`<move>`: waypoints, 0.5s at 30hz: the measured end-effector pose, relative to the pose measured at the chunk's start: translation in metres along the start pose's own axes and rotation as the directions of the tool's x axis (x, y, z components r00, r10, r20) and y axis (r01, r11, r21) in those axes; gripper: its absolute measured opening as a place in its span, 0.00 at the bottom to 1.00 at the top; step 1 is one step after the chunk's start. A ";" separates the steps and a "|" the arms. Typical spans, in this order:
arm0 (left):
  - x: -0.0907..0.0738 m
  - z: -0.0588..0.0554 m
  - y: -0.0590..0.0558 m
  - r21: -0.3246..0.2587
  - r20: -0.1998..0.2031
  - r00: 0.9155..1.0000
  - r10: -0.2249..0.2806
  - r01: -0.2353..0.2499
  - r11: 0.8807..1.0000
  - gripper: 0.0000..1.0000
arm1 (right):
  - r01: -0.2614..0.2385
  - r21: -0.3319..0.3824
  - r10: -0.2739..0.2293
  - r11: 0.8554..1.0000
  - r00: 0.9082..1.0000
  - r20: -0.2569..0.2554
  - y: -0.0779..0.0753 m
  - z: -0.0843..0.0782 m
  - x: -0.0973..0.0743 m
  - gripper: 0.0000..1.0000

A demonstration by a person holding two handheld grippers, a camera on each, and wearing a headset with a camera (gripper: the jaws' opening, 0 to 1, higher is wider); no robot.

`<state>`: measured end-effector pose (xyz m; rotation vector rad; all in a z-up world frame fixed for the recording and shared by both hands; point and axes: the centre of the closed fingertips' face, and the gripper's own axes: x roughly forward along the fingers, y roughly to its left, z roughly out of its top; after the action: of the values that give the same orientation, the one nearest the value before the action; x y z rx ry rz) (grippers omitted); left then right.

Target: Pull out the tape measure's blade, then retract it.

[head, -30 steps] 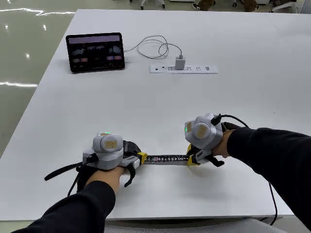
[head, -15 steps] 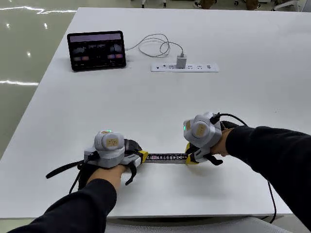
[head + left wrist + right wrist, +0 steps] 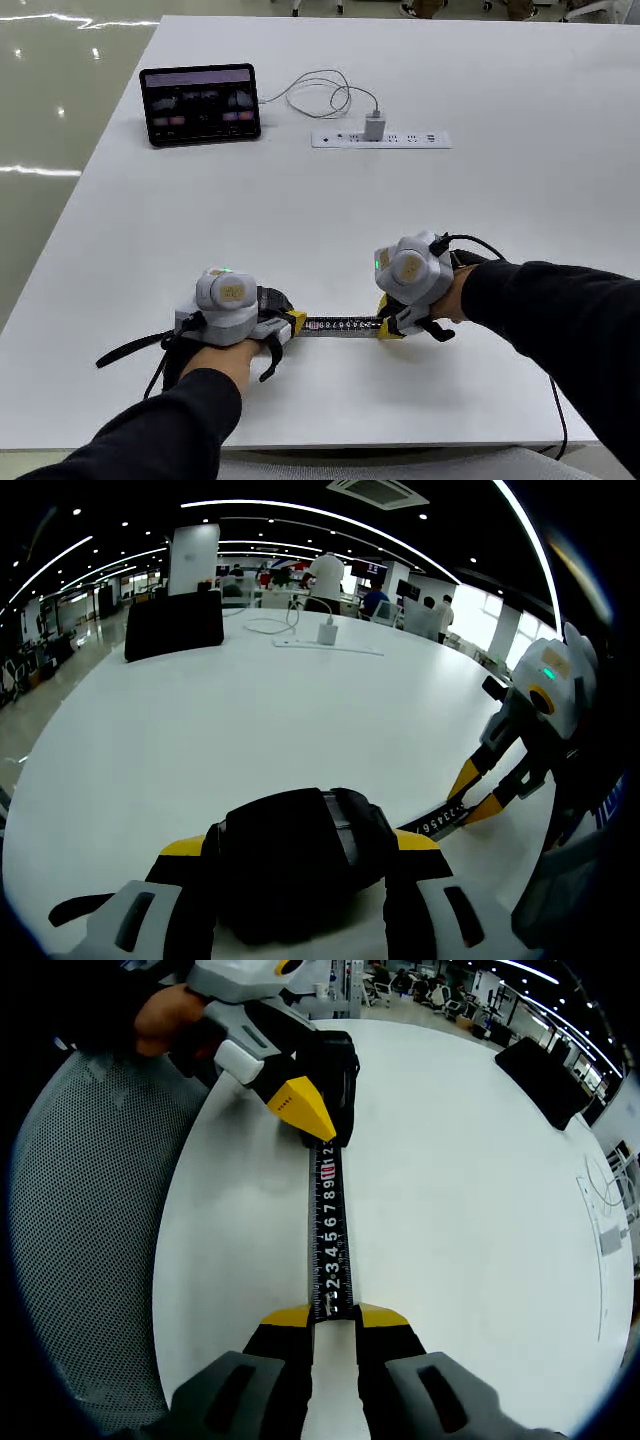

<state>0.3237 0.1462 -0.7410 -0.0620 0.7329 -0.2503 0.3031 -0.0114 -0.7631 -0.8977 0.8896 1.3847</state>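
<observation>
On the white table (image 3: 450,200), the left gripper (image 3: 290,322) is squeezing the black tape measure (image 3: 295,865) while the right gripper (image 3: 333,1316) is pinching the drawn-out blade (image 3: 328,1220).

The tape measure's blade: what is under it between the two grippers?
The white table lies under the blade. The right gripper is shut on the blade's tip and covers it; the other end goes into the black case, held in the left gripper.
</observation>
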 end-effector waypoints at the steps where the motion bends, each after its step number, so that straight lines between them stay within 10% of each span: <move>1: 0.000 0.000 0.000 0.000 0.000 1.000 0.000 0.000 1.000 0.65 | -0.001 0.002 0.001 1.000 1.000 0.003 0.000 0.000 0.000 0.11; 15: 0.000 0.000 0.000 -0.003 -0.002 1.000 0.003 -0.003 1.000 0.65 | 0.002 0.011 -0.002 1.000 0.999 0.036 -0.001 0.009 0.004 0.11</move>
<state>0.3235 0.1464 -0.7414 -0.0639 0.7356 -0.2467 0.3037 -0.0021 -0.7630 -0.8628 0.8675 1.3889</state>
